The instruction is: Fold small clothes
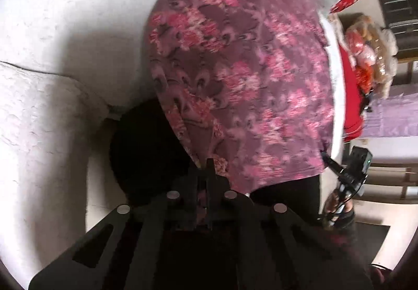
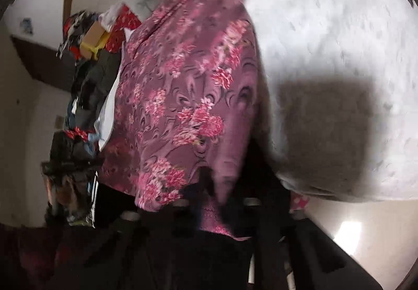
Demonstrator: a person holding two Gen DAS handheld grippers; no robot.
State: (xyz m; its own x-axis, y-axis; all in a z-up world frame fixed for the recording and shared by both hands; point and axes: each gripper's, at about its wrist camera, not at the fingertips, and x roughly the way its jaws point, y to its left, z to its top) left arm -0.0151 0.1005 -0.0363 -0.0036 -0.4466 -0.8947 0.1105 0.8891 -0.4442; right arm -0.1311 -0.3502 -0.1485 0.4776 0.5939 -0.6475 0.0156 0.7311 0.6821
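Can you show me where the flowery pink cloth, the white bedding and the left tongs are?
pink cloth (image 1: 235, 76): left wrist view, middle of its floral face.
white bedding (image 2: 326, 23): right wrist view, bare lit patch beside the cloth.
left tongs (image 1: 203, 167): left wrist view, between the tips, closed on the cloth's edge.

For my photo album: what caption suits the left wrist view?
Left gripper shut on a corner of pink flowered cloth above a white bed cover.
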